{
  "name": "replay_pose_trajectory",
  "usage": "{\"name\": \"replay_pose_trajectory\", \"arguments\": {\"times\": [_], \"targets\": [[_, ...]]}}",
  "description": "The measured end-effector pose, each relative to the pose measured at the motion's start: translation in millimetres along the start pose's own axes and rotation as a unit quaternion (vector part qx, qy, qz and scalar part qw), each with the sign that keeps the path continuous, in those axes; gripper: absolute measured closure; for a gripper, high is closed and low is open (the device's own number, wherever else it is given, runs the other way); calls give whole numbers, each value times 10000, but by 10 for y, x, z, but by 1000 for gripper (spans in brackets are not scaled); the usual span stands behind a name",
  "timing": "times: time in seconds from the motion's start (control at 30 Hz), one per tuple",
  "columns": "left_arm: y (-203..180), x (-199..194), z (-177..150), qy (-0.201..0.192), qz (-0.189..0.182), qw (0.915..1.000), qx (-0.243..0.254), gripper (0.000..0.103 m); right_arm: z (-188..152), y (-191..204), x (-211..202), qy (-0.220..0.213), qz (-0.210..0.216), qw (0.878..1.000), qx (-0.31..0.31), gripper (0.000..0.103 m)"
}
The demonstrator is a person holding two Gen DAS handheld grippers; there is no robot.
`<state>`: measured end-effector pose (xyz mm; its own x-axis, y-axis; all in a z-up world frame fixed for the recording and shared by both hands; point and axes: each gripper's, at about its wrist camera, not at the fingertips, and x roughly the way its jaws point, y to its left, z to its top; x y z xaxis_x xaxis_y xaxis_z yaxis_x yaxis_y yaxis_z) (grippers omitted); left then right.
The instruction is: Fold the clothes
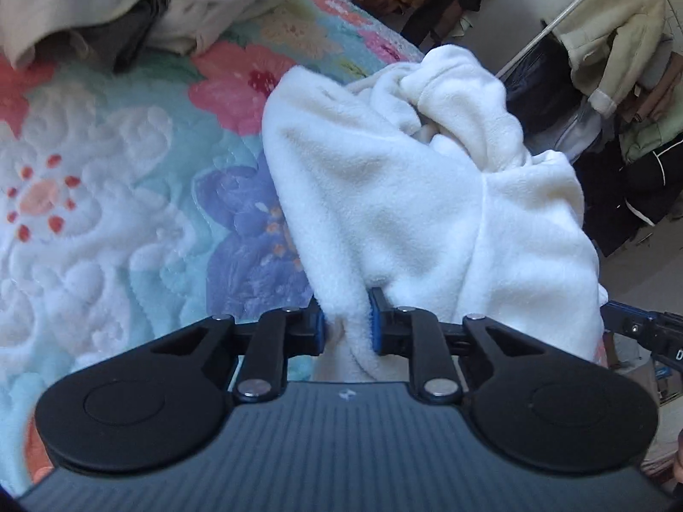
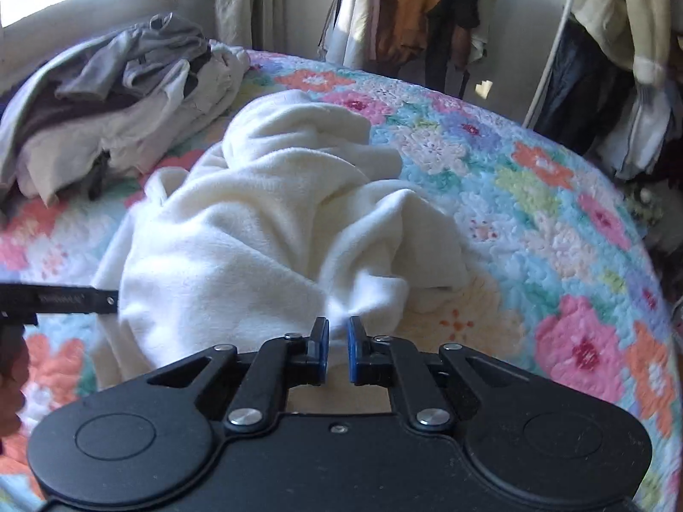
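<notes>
left gripper (image 1: 348, 320) – right gripper (image 2: 338, 343) | both pinch fleece (image 2: 273, 222) hem

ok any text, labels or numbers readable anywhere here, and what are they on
Nothing can be read for certain.
Right wrist view: pale lettering on the left claw's black finger, too blurred to read.
Left wrist view: a white mark, perhaps "0", on the right claw, cut off at the frame edge.
Left wrist view: a small pale logo on the left claw's ribbed body, no letters legible.

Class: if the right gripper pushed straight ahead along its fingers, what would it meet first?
The right gripper already pinches the white fleece garment, so it would press straight into that bunched fleece, with the floral quilt probably underneath.
</notes>
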<state>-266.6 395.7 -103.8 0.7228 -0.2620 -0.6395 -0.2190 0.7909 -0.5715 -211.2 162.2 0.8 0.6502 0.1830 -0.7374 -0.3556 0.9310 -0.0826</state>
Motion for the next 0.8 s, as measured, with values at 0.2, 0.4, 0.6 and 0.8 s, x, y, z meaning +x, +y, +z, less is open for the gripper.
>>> {"name": "replay_pose_trajectory", "arguments": {"times": [0.2,0.4,0.6,0.8], "targets": [[-293,-273,75,-316,21,9989,347,88,-6,324,-198,-192,600,9980,-72,89],[-230,-362,9,-370,-578,9968,400,88,-88,561,-194,-532,627,9951,-544,43],[-102,-357,43,-305,-940,9951,70,88,-45,710,-166,-674,465,9887,-1258,38],[-210,-355,72,-374,-1444,9886,186,89,9,980,-13,-755,56,9734,-2162,19]]}}
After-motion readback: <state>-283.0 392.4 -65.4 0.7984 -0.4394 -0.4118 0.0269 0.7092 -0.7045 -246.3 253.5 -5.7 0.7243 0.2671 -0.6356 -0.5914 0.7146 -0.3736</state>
